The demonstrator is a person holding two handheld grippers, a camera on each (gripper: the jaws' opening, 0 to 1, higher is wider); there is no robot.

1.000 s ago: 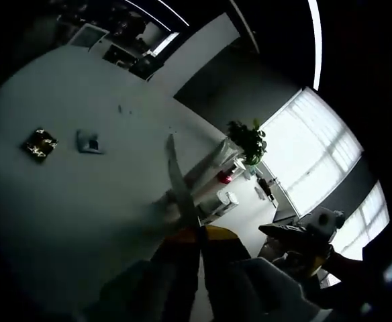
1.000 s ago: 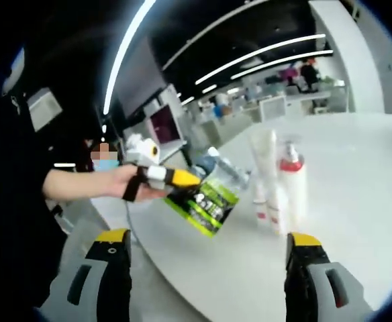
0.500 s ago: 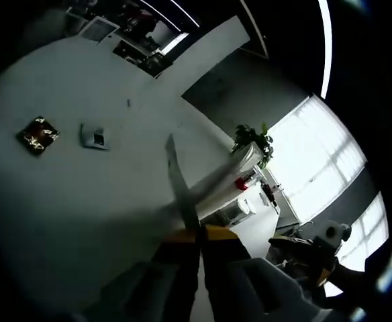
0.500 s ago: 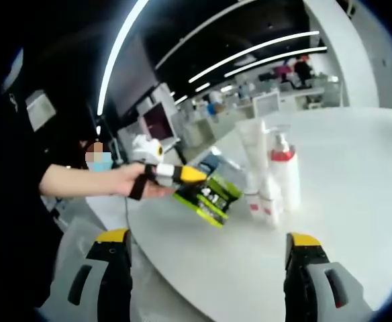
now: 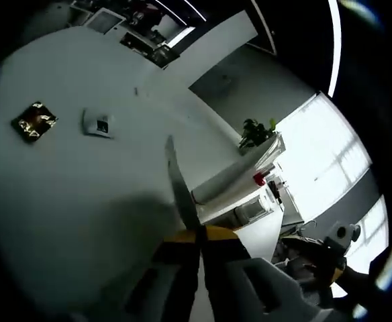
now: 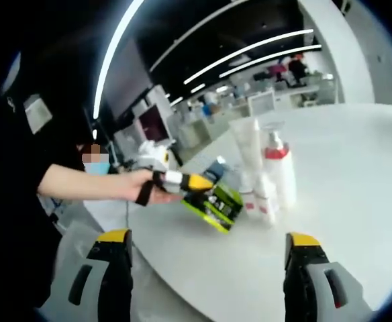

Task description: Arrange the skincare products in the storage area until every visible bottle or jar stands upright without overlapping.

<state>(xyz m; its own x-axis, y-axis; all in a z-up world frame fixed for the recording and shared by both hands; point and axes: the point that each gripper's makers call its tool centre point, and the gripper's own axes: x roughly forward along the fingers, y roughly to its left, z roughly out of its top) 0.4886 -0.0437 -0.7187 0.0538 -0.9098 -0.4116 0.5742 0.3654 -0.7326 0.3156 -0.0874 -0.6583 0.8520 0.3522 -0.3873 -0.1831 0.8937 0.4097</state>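
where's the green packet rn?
Right gripper view, centre-left: the green packet is held in the left gripper, just left of the pump bottle cluster.

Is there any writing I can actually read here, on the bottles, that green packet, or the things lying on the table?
None can be read.
Green packet, held in the left tongs: white print, too blurred.
Pump bottle and white tube: no legible label.
Dark square packet: gold marks, too small.
Grey card: dark mark, unreadable.
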